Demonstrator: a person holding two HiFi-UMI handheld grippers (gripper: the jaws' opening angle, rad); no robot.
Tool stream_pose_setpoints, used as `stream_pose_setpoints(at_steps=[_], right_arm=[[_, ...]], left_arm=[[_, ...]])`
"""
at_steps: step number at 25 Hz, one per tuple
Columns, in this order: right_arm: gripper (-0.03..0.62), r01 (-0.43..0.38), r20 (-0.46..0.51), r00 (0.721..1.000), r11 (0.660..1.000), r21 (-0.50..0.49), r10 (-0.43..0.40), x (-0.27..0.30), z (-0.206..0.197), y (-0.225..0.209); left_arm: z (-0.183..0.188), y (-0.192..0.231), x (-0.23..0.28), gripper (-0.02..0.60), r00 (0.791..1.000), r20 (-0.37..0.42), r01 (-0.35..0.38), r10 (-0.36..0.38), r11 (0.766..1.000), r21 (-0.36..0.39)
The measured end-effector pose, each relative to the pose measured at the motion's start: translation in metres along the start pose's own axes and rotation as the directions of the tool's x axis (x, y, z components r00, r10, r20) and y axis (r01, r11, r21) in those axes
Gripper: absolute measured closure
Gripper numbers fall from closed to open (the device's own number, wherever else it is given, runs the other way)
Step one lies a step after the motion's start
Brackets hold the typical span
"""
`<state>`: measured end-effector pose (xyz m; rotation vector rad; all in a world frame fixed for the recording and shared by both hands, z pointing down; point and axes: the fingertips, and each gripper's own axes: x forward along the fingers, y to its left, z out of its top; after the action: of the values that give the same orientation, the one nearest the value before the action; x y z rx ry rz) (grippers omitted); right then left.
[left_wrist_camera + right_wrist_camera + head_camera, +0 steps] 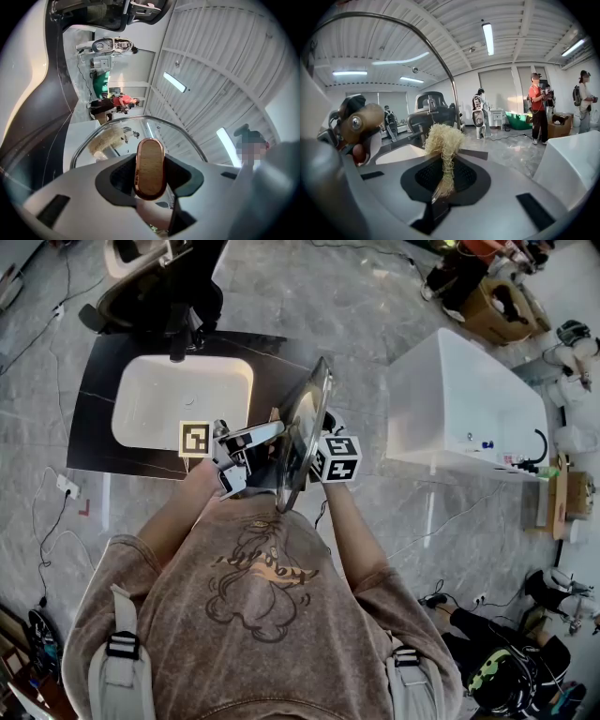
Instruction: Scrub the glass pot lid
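Glass with a metal rim, the pot lid (pixel 305 432) stands on edge between your two grippers. Your left gripper's (pixel 150 169) jaws are closed on its wooden knob (pixel 150 159), with the pane spreading just beyond them. Your right gripper's (pixel 443 174) jaws clamp a straw-coloured fibre scrubber (pixel 443 139); its tuft pokes out ahead of them, close beside the lid. A white sink (pixel 183 401) lies past the jaws.

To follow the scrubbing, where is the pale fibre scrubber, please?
The pale fibre scrubber is clamped in the right gripper, right of the round glass pot lid, mid head view.
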<state>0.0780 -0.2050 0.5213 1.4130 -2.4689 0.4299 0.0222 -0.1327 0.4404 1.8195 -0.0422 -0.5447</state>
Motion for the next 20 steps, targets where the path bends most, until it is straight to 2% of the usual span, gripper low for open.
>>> stream_pose_setpoints(at_steps=[12, 20], right_arm=[[0.553, -0.051, -0.099, 0.994, 0.999, -0.005, 0.050, 0.003, -0.046, 0.004], [0.553, -0.128, -0.132, 0.983, 0.992, 0.010, 0.128, -0.002, -0.052, 0.024]], left_arm=[[0.012, -0.005, -0.001, 0.400, 0.998, 0.060, 0.020, -0.020, 1.000, -0.010], [0.027, 0.002, -0.002, 0.400, 0.995, 0.102, 0.016, -0.014, 1.000, -0.020]])
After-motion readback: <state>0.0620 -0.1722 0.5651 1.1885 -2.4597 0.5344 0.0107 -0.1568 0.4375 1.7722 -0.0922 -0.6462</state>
